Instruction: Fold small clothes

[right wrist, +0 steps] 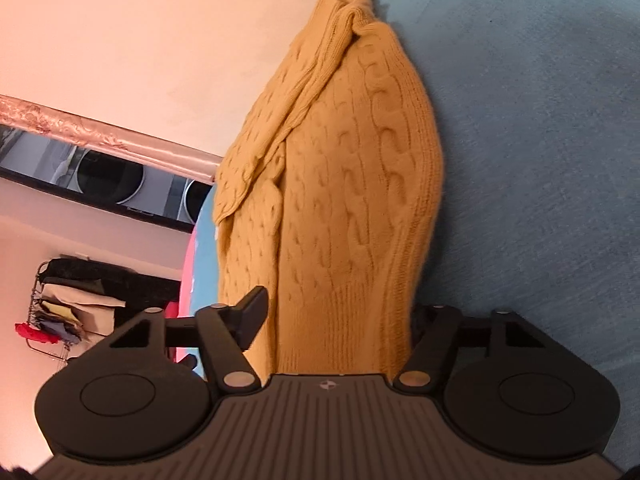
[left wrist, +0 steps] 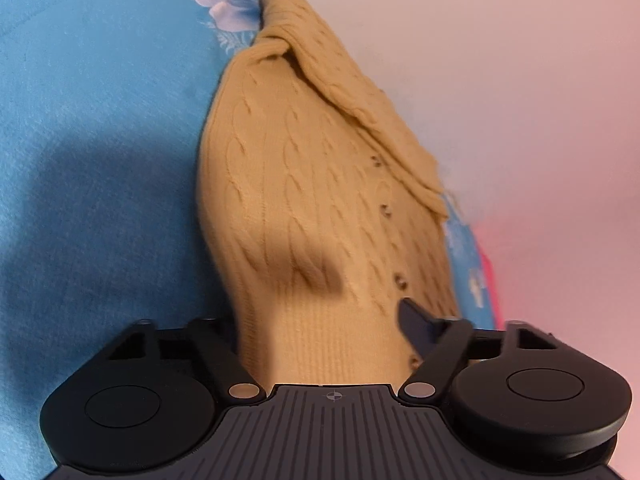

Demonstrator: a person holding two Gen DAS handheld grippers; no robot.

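1. Now the left gripper (left wrist: 320,332) has its fingers (left wrist: 416,322) spread wide, and the ribbed hem of the mustard cardigan (left wrist: 316,184) fills the gap between them.
2. Whether they truly pinch the knit, I cannot tell.
3. Likewise the right gripper (right wrist: 336,320) stands wide apart around the cardigan (right wrist: 340,184).
4. Ahead of both pairs of fingers, the garment stretches over the blue blanket (left wrist: 100,120).

Matte black left tongs (left wrist: 320,320), ribbed grey body, round black discs, silver pivot screws, crosshair mark
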